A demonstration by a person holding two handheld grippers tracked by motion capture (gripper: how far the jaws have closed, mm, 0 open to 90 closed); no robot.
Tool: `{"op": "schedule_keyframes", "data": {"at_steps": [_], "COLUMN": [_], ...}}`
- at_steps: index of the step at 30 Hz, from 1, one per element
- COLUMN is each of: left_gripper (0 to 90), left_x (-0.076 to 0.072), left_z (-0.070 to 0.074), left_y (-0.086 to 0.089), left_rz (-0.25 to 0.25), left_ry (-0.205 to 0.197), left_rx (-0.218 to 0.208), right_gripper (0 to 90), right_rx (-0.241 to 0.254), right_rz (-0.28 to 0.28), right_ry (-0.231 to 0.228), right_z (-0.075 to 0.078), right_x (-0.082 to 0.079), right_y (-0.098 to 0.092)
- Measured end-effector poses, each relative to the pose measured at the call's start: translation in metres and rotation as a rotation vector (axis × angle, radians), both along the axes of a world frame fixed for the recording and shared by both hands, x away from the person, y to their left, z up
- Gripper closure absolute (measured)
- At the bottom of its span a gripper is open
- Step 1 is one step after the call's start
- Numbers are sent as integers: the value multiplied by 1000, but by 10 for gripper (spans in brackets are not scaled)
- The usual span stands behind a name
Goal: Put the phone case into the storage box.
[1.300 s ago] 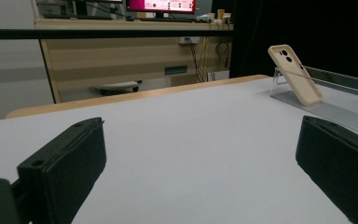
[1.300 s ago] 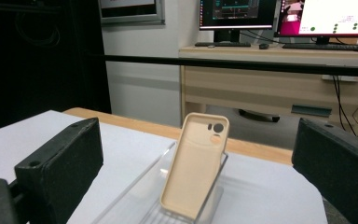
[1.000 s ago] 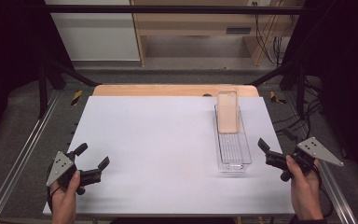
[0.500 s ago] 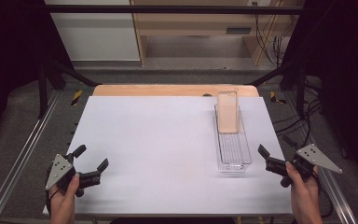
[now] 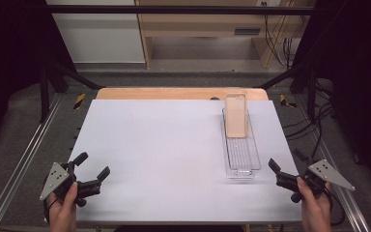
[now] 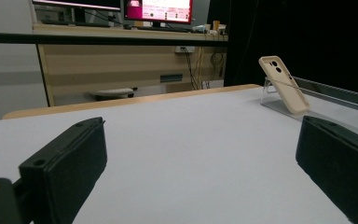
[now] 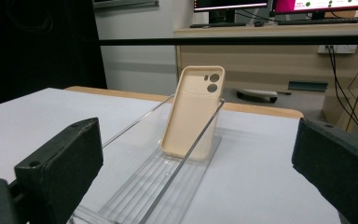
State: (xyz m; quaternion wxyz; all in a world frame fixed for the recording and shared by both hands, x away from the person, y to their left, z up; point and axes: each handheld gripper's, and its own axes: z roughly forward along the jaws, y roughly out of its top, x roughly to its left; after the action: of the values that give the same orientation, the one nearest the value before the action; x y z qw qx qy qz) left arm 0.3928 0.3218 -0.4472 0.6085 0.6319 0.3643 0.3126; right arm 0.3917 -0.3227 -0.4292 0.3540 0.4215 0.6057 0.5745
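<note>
A beige phone case leans upright at the far end of a clear plastic tray on the right side of the white table top. My right gripper is open and empty at the near right edge, just right of the tray's near end. In the right gripper view the phone case stands ahead between the wide-apart jaws, in the clear tray. My left gripper is open and empty at the near left corner. In the left gripper view the phone case is far off to the right.
A wooden strip borders the table's far edge. Metal rails run along both sides of the table. Beyond it stand a wooden desk with monitors and hanging cables.
My right gripper has drawn back a little toward the near edge, still open. The left gripper has hardly moved. The phone case and tray are where they were.
</note>
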Motion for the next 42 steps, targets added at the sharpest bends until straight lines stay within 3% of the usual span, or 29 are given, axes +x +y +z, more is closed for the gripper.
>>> {"op": "schedule_keyframes", "data": {"at_steps": [14,18,25,42], "left_gripper": [17,16,16,16], "left_x": [0,0,0,2], "left_z": [0,0,-1,-2], "left_y": [-1,-3,-2,-1], "left_rz": [-10,-20,-25,-37], "left_ry": [-22,-36,-45,-53], "left_rx": [22,45,46,48], "right_gripper": [21,21,21,18], "right_rx": [7,11,28,-18], "right_rz": [12,23,29,65], "right_ry": [16,24,12,-28], "right_z": [-19,-26,-34,-39], "right_x": [-9,-10,-11,-8], "right_y": [1,4,10,24]}}
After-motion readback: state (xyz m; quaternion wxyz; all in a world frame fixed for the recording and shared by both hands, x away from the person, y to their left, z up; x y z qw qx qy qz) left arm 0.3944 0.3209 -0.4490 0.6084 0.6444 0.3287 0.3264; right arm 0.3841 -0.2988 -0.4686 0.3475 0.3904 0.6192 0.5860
